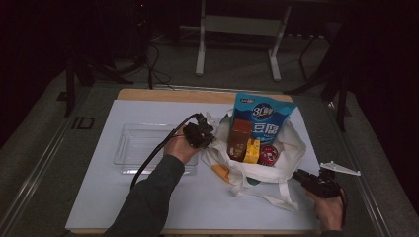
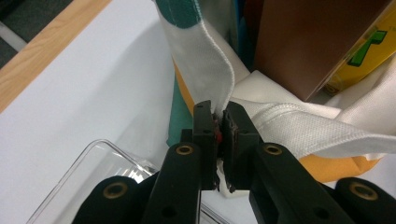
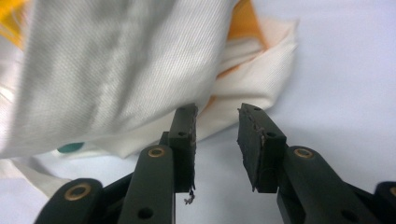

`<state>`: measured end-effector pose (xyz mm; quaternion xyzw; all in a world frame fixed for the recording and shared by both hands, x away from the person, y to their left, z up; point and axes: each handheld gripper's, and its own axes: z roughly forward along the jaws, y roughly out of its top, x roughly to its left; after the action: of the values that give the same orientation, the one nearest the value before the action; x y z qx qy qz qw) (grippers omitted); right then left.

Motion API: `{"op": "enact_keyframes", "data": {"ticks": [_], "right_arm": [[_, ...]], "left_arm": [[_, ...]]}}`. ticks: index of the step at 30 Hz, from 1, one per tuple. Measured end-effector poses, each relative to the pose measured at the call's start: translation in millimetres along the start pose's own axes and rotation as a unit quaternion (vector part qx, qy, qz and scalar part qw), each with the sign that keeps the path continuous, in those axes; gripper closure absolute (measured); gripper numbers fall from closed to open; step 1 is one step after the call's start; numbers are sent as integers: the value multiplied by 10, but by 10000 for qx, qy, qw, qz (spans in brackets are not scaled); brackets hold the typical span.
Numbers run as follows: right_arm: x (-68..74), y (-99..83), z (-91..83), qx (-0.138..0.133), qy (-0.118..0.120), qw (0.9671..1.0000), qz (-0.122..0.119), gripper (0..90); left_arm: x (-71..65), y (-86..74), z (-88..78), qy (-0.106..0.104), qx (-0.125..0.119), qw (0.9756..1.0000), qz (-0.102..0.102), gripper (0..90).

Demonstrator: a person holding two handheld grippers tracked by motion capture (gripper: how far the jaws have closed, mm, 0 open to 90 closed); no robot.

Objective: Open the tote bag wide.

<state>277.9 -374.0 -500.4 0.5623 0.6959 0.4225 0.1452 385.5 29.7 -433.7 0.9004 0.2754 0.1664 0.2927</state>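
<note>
A white cloth tote bag (image 1: 257,168) is seen lying on the white mat (image 1: 123,197) that covers the table, slightly right of the middle in the high view, with its mouth turned toward the far side. Several goods are held inside it: a tall blue snack pouch (image 1: 264,118) standing out of the mouth, a brown carton (image 1: 239,138) in front of it, a small yellow box (image 1: 252,150) and a round red tin (image 1: 269,154) beside that. The left gripper (image 1: 210,136) is placed at the bag's left rim. In the left gripper view its jaws are seen pressed together on the hemmed white edge of the bag (image 2: 219,84), the fabric pinched between the pads and rising from them in a fold; the brown carton (image 2: 308,42) and the yellow box (image 2: 369,51) are visible just behind. A clear plastic tray (image 1: 141,145) is set on the mat to the left of the bag, partly under the left hand (image 1: 180,148). The right gripper (image 1: 299,175) is held near the bag's lower right corner, close to a loose handle strap (image 1: 269,200) trailing on the mat. In the right gripper view (image 3: 217,121) its jaws are seen parted, with nothing between the pads; the white fabric of the bag (image 3: 116,70) lies just beyond the tips, blurred, and no contact with it can be made out.
</note>
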Motion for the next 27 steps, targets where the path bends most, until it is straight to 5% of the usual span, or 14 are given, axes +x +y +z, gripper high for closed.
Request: {"op": "enact_keyframes", "data": {"ticks": [5, 11, 15, 20, 27], "right_arm": [[35, 76, -164, -285, -32, 9996, -18, 655], [100, 249, -388, -799, 4, 9968, -59, 630], [144, 402, -495, -1133, -24, 9935, -118, 617], [216, 580, -484, -1221, -5, 9920, -312, 626], [315, 741, -233, -998, -286, 9929, -582, 726]], "left_arm": [[12, -7, -65, -14, -63, 10000, 26, 814], [27, 10, -271, -57, -416, 9991, -17, 746], [-10, 46, -422, -43, -757, 9971, -64, 708], [-107, 71, -534, -188, -1033, 9945, -12, 714], [-334, 86, -317, -301, -570, 9974, 336, 779]]}}
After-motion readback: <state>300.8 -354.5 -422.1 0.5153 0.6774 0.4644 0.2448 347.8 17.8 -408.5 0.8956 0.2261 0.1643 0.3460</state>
